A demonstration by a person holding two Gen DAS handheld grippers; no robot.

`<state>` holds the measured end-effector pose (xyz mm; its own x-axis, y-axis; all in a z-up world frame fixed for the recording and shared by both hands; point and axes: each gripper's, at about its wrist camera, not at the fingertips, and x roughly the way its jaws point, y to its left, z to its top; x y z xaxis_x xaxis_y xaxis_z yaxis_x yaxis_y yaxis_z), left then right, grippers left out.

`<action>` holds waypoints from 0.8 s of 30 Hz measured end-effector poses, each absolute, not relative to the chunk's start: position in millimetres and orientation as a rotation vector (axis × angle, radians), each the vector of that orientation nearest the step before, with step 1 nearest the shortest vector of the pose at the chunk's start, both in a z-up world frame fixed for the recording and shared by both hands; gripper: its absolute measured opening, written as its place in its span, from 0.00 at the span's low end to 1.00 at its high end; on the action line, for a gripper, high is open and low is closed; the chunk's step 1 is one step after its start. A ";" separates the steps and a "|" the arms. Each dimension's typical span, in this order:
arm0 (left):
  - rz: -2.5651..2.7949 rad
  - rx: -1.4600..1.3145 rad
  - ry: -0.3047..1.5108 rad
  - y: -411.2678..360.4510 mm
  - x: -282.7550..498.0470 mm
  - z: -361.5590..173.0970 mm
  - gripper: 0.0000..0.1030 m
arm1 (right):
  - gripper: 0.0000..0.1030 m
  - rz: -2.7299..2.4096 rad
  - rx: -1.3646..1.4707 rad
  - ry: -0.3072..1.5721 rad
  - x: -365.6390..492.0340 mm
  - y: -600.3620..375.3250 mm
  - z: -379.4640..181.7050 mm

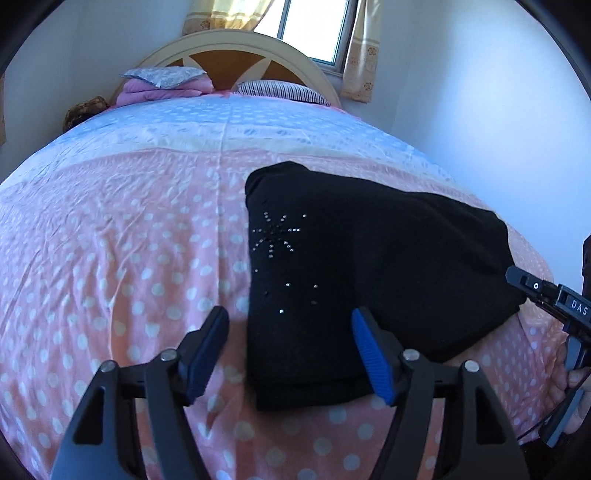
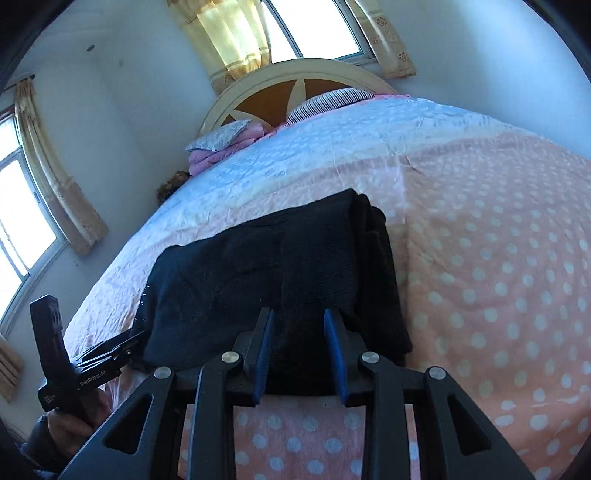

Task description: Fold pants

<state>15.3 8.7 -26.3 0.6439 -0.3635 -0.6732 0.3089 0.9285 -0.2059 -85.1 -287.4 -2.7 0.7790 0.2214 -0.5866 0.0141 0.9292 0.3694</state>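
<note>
The black pants (image 1: 369, 266) lie folded into a thick rectangle on the bed, with a rhinestone star on top; they also show in the right wrist view (image 2: 266, 266). My left gripper (image 1: 290, 325) is open and empty, its fingers straddling the near left corner of the pants. My right gripper (image 2: 299, 325) is open and empty just above the pants' near edge. It shows in the left wrist view (image 1: 524, 280) at the pants' right end. The left gripper shows at the left in the right wrist view (image 2: 125, 343).
The bed has a pink polka-dot sheet (image 1: 110, 258) with a blue band farther back. Pillows (image 1: 166, 79) and a pink folded blanket lie by the curved headboard (image 1: 236, 48). A window (image 1: 310, 29) with yellow curtains is behind. A white wall is to the right.
</note>
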 end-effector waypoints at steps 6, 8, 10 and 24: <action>-0.377 -0.053 0.727 21.4 1.9 -1.2 0.69 | 0.29 0.110 0.361 0.518 -103.0 -284.8 29.6; -0.362 -0.072 0.694 27.8 12.4 10.0 0.70 | 0.30 0.178 0.328 0.486 -105.0 -272.7 40.5; -0.365 -0.098 0.683 31.0 30.0 18.6 0.72 | 0.30 0.245 0.327 0.496 -101.9 -257.5 41.6; -0.485 -0.354 1.022 -3.5 142.4 -28.5 0.53 | 0.30 0.523 0.202 0.691 -46.7 -134.1 -16.9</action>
<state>142.4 -3.5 -28.5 0.4314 -0.5400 -0.7227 0.2184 0.8398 -0.4971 -46.7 -134.1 -16.9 0.6485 0.5218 -0.5542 -0.3915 0.8530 0.3451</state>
